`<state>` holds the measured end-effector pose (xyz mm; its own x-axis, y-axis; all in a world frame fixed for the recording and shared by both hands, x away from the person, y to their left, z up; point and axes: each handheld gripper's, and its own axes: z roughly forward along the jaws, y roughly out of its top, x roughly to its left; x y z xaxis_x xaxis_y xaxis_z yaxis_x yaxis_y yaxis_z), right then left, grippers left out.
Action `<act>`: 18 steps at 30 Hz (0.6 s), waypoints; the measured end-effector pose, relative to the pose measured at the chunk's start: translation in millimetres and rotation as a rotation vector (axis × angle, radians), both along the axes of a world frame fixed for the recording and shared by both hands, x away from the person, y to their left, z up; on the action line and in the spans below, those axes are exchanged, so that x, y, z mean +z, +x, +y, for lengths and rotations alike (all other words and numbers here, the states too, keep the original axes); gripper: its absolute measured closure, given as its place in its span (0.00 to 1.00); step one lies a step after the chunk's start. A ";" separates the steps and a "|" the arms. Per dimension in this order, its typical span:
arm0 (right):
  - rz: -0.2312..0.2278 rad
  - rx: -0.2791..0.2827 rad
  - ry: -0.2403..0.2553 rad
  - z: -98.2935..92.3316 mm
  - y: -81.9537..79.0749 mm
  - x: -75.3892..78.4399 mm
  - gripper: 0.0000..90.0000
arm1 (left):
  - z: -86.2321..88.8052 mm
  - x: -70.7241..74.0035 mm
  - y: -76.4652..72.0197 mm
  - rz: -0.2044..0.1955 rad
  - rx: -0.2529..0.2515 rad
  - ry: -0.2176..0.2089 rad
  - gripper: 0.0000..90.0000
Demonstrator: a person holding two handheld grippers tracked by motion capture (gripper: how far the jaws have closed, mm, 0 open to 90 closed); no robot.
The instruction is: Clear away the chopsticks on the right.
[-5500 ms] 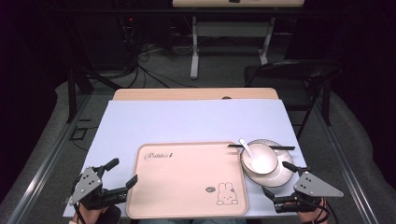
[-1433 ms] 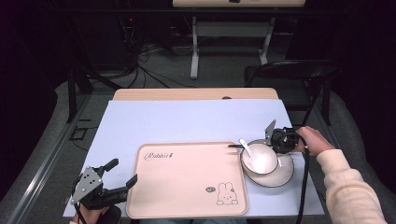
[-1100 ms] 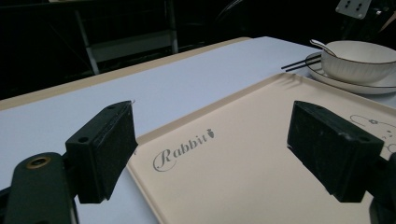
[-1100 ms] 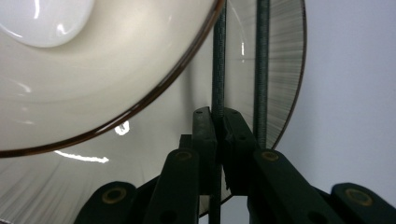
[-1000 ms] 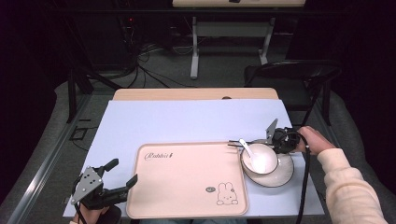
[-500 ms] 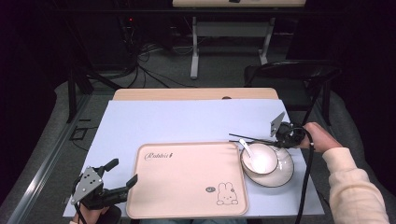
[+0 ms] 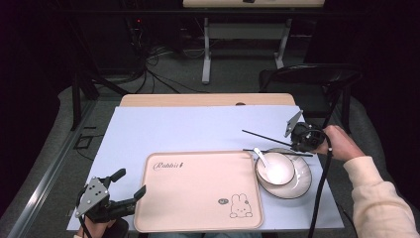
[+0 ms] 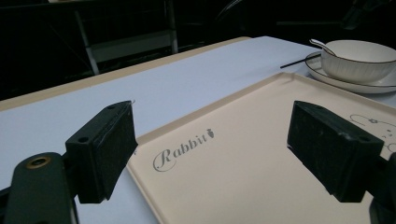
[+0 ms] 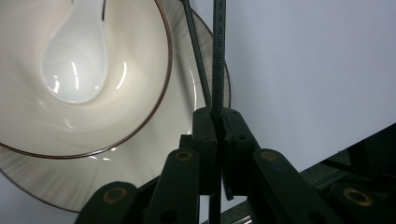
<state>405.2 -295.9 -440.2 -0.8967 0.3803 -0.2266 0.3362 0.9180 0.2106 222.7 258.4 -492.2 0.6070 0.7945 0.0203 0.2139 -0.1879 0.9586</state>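
We saw one black chopstick clamped in the right gripper, lifted and angled over the table. Its mate lay across the plate, beside the white bowl holding a spoon.

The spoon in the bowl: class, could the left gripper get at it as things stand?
Probably not without a long reach. The left gripper sits open at the tray's near left corner, and the spoon lies in the bowl past the tray's far right side. Nothing stands on the tray to block it.
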 end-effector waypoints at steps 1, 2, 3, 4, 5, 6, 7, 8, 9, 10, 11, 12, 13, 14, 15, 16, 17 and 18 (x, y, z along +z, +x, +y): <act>-0.004 -0.018 0.012 3.8 -2.8 3.3 0.94 | -0.1 0.0 0.0 0.000 0.000 0.000 0.17; 0.004 -0.034 0.013 5.8 -4.4 5.5 0.94 | -0.1 0.0 0.0 0.000 0.000 0.000 0.17; 0.000 -0.046 0.014 8.0 -6.0 7.4 0.94 | -0.1 0.0 -0.1 0.000 0.000 0.000 0.17; 0.000 -0.046 0.014 8.0 -6.0 7.4 0.94 | -0.1 0.0 0.0 0.000 0.000 0.001 0.17; 0.000 -0.089 0.024 13.1 -10.0 11.9 0.94 | -0.2 0.0 0.1 -0.001 -0.001 0.000 0.17; 0.000 -0.089 0.024 13.1 -10.0 11.9 0.94 | -0.2 0.0 0.1 -0.001 -0.001 0.000 0.17; -0.001 -0.121 0.037 17.6 -14.2 16.4 0.94 | -0.2 0.0 0.1 0.000 0.000 0.001 0.17; 0.005 -0.136 0.042 19.4 -16.3 18.1 0.94 | -0.1 -0.1 0.1 0.000 -0.001 0.000 0.17; 0.003 -0.154 0.055 22.0 -19.0 20.1 0.94 | -0.1 0.0 0.1 0.000 0.000 0.000 0.17; 0.003 -0.154 0.055 22.0 -19.0 20.1 0.94 | -0.1 0.0 0.1 0.000 0.000 0.000 0.17; 0.004 -0.184 0.060 27.1 -24.1 24.5 0.94 | -0.1 0.0 0.0 0.000 0.000 0.000 0.17; 0.004 -0.184 0.060 27.1 -24.1 24.5 0.94 | -0.1 0.0 0.0 0.000 0.000 0.000 0.17; -0.001 -0.193 0.063 30.1 -27.1 26.7 0.94 | 0.0 0.0 0.0 0.000 0.000 0.000 0.17; -0.003 -0.227 0.071 33.7 -31.1 28.6 0.94 | 0.0 0.0 0.0 0.000 0.000 0.000 0.17; -0.016 -0.241 0.074 39.2 -37.0 32.0 0.94 | -0.1 0.0 -0.1 0.000 0.000 0.001 0.17; -0.016 -0.241 0.074 39.2 -37.0 32.0 0.94 | -0.1 0.0 -0.1 0.000 0.000 0.001 0.17; -0.021 -0.257 0.096 41.2 -39.0 33.2 0.94 | -0.1 0.0 -0.1 0.000 0.000 0.000 0.17; -0.025 -0.273 0.109 44.0 -41.7 34.5 0.94 | -0.1 0.0 0.0 0.000 0.000 0.000 0.17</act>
<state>363.6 -251.9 -405.7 -0.7522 0.6304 -0.1919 0.5613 0.7655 0.3145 222.6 258.3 -492.2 0.6066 0.7948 0.0201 0.2139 -0.1875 0.9587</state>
